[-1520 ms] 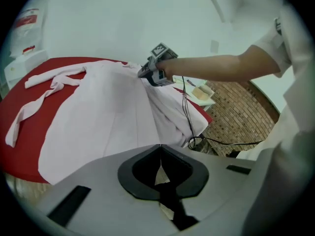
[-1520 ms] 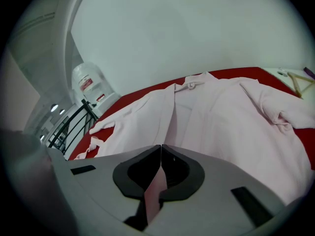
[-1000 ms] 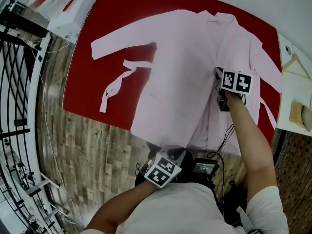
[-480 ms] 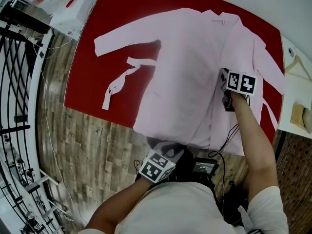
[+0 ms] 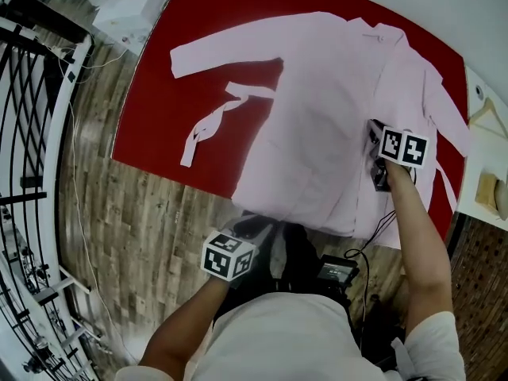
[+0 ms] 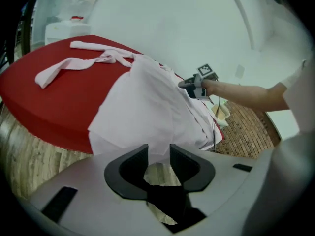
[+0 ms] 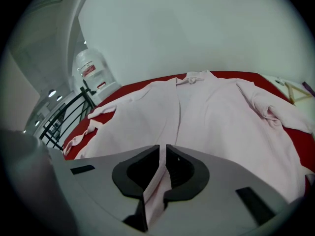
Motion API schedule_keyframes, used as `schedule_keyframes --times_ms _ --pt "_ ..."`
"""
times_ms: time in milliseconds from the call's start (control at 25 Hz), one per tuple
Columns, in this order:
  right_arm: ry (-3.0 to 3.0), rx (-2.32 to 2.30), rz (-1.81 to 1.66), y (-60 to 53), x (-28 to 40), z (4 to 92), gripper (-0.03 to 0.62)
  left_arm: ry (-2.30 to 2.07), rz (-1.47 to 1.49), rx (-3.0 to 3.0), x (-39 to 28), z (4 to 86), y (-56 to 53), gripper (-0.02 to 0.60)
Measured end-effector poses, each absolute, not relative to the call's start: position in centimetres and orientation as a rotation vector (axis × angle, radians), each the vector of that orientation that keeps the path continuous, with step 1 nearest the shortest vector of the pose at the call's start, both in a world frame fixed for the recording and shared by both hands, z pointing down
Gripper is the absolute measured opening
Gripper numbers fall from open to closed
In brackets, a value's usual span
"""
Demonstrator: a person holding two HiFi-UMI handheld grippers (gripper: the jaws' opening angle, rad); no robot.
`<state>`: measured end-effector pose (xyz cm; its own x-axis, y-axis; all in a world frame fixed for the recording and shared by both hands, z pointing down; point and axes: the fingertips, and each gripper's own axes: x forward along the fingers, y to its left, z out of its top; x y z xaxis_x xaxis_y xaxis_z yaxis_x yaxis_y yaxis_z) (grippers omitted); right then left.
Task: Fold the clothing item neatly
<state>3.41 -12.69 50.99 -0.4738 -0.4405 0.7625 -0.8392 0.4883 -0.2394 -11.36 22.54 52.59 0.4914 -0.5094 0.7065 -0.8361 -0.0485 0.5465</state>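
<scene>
Around the pink robe [image 5: 333, 117]: red surface [image 5: 159, 125], railing [image 5: 48, 24]

In the head view, a red table [image 5: 159, 125] fills the middle and stands on a wood-plank floor [image 5: 135, 236]. At nine o'clock a black metal railing [image 5: 24, 117] runs along the planks. A plain white wall [image 5: 452, 6] closes off one o'clock. At three o'clock I see a white side table [image 5: 488, 145] carrying a wooden hanger [image 5: 486, 111]. Toward four o'clock the flooring turns to a brick pattern [image 5: 480, 292]. In the right gripper view, a water dispenser [image 7: 91, 70] stands against the wall at ten o'clock.
</scene>
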Motion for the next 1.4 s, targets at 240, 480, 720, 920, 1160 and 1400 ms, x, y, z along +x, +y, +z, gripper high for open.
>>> schedule_keyframes --times_ms 240,480,720,920,1160,1400 --pt "-2.141 0.987 0.747 -9.7 0.9 49.6 0.023 -1.255 0.331 1.644 -16.6 54.0 23.6 0.134" --pt "-2.184 0.908 0.683 -6.2 -2.5 48.0 0.023 -1.269 0.377 1.703 -19.8 56.8 25.1 0.177" --pt "-2.168 0.741 0.604 -1.7 -6.0 48.7 0.023 -1.142 0.534 1.884 -20.2 61.2 25.0 0.183" --pt "-2.104 0.723 0.594 -0.7 -6.3 50.3 0.023 -0.982 0.666 2.026 -19.1 63.5 24.3 0.183" --pt "-2.052 0.729 0.580 -0.3 -6.0 51.7 0.023 -0.879 0.644 2.080 -17.1 63.7 23.8 0.012" --pt "-2.039 0.742 0.544 -0.5 -6.4 51.9 0.023 -0.874 0.424 1.956 -17.2 61.6 28.0 0.008"
